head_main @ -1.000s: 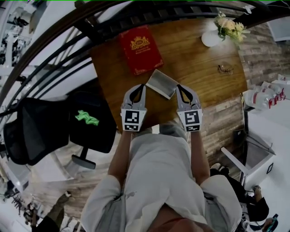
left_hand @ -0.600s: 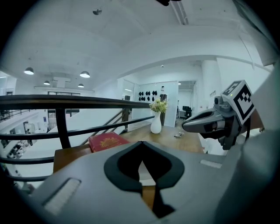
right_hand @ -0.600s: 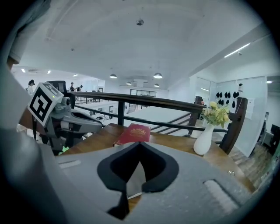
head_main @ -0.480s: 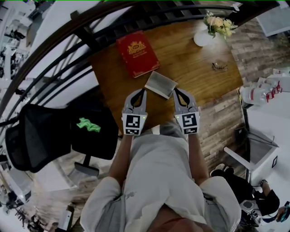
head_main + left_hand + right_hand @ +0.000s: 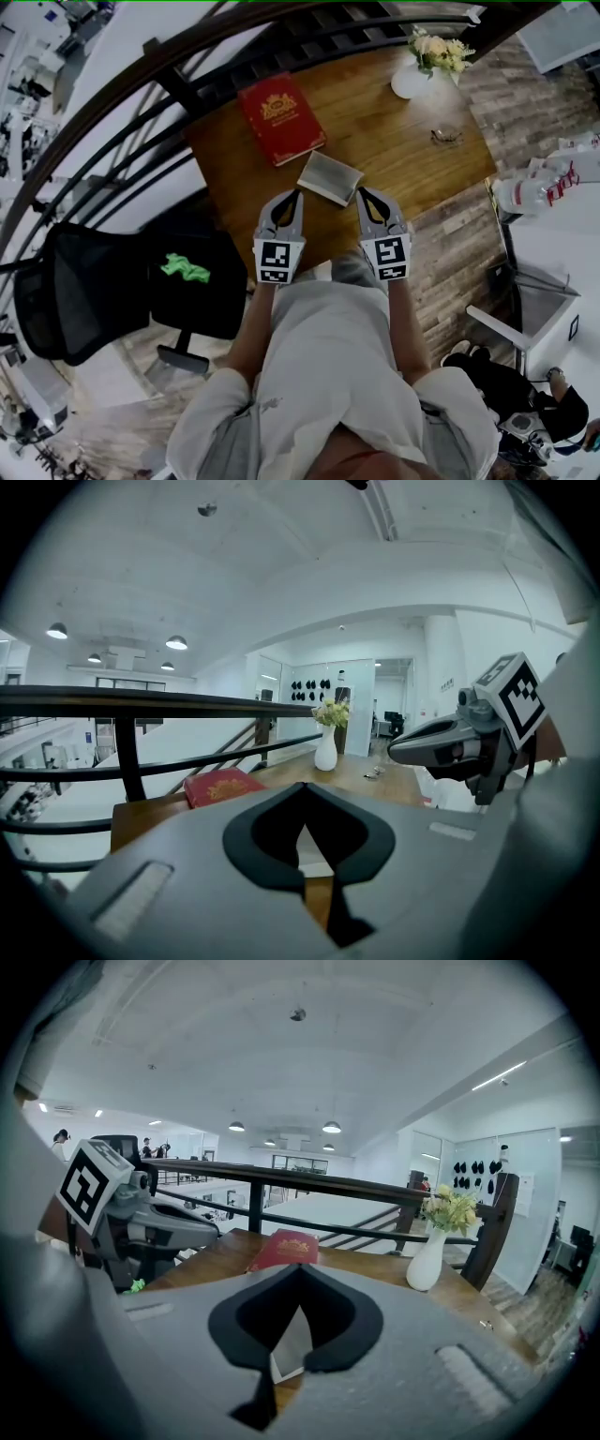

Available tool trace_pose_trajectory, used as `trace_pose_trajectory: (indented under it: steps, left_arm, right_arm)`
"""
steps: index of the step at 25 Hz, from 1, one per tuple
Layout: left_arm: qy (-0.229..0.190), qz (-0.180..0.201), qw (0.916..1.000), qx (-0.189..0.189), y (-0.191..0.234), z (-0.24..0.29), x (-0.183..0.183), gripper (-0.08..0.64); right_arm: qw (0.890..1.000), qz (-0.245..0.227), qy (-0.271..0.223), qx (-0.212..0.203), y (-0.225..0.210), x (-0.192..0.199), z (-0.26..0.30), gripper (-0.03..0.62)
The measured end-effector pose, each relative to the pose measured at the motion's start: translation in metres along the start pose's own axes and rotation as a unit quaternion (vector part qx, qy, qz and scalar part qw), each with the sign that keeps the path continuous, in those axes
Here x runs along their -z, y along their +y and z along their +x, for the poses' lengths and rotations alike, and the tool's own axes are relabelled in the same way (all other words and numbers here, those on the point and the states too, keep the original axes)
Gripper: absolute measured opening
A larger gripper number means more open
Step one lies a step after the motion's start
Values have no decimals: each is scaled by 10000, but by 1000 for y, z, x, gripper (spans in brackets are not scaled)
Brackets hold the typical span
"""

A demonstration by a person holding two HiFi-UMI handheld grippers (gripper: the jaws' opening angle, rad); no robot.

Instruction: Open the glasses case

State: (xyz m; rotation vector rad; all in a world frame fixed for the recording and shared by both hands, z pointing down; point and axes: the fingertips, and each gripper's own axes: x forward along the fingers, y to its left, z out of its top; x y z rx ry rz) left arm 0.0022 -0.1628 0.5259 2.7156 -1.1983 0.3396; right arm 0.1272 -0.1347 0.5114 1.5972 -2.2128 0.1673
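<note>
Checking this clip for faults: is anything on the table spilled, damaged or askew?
Nothing stands out. The case, book and glasses lie flat on the table, the vase stands upright, nothing spilled.

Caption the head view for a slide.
Left gripper and right gripper, both shut, point at the glasses case on the table.

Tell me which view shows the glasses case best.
The head view: the whole grey glasses case lies on the table, just ahead of the left gripper and right gripper. Each gripper view shows only a pale sliver past its shut jaws.
</note>
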Motion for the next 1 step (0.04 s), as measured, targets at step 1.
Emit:
trace_pose_trajectory:
  steps: [1]
  left_arm:
    - [2,-6,10000,9,-1,0,0,20]
  right_arm:
    - [10000,-3,-1,-1,1,0,-1,3]
